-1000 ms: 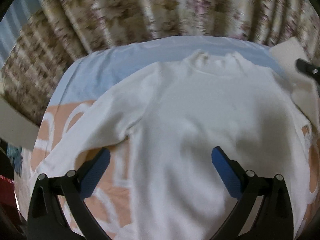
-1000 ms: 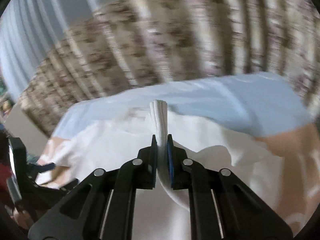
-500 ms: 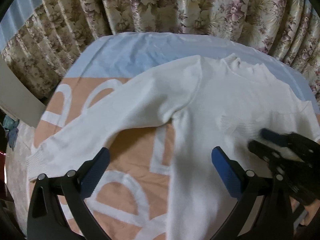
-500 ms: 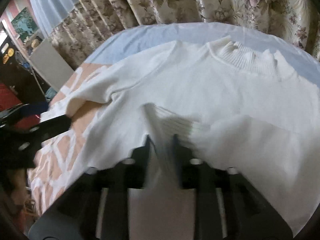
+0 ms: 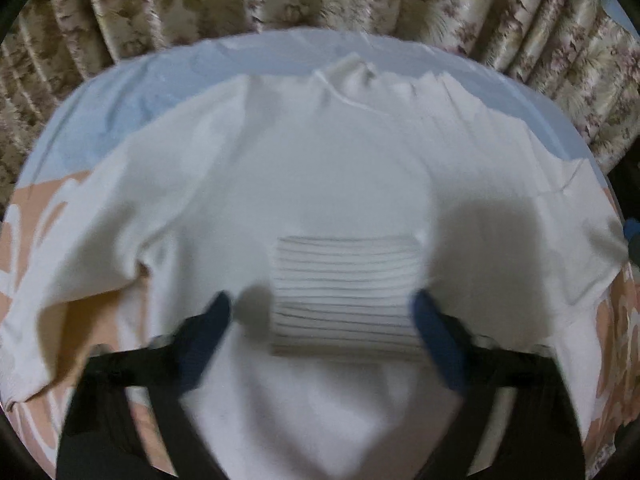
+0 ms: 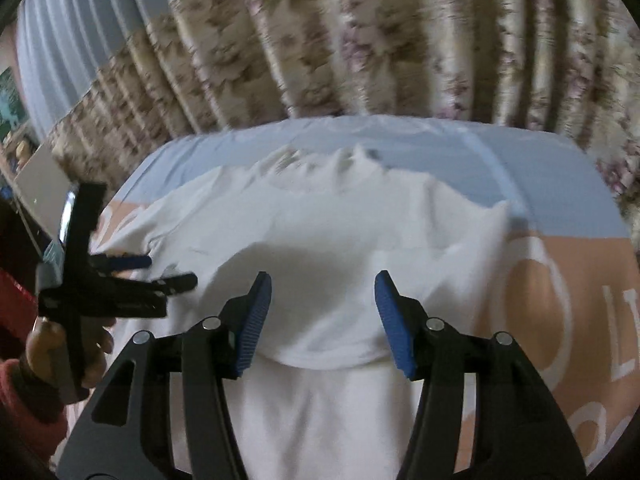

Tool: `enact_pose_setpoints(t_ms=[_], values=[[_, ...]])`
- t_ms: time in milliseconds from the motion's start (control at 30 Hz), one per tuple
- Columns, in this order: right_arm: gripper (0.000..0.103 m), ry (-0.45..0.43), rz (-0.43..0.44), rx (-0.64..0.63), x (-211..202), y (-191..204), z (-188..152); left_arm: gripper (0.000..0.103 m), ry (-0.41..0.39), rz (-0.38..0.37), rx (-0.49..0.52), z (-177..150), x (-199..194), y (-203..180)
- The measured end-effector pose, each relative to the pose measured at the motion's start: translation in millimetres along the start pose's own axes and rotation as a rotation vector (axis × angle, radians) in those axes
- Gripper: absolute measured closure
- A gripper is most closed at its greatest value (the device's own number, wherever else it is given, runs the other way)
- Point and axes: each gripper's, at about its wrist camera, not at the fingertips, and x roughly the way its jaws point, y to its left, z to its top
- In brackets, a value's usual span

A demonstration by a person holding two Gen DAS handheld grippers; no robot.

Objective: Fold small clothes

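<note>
A bed [image 6: 500, 148] under a sheet [image 5: 132, 92] of pale blue and peach with white letters; a white sweater [image 5: 328, 176] lies spread flat on it

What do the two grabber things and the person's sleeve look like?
Each hand-held gripper is black plastic with silver screws. The right hand-held gripper has two fingers lined with ridged blue pads. The left hand-held gripper looks alike, though blurred. The person's sleeve is red.

We look steeply down along each wrist's jaws, close over the white knit sweater [image 5: 320, 184] (shared), toward the floral pleated curtains [image 6: 360, 40].
</note>
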Motion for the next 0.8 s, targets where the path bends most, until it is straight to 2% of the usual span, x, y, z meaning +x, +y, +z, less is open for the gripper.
enact_pose_setpoints(t_ms=[100,167,233,367,433,633,800], values=[[0.048,-0.011,-0.007,0.025,-2.2,-11.2,0.8,0.023,-0.019,0.018,0.016,-3.5,0.6,-2.4],[0.048,-0.014,-0.005,0.037,2.0,-13.7,1.1,0.034,-0.021,0.005,0.016,-5.4,-2.0,-1.8],[0.048,-0.017,-0.006,0.041,3.5,-15.6,-0.9,0.05,-0.028,0.007,0.026,-7.0,-5.9,-2.8],[0.048,-0.002,0.0,0.038,11.4,-12.9,-1.5,0.058,-0.036,0.001,0.048,-9.5,-7.5,-3.8],[0.048,0.005,0.0,0.043,15.4,-13.3,-2.3,0.074,-0.04,-0.034,0.047,-9.1,-9.5,-3.6],[0.048,-0.004,-0.013,0.049,15.0,-15.2,0.3,0.078,-0.089,-0.028,0.055,2.4,-11.8,-1.6],[0.047,-0.035,-0.034,0.099,7.5,-32.2,8.8,0.079,-0.169,0.021,0.038,20.8,-24.7,13.8]])
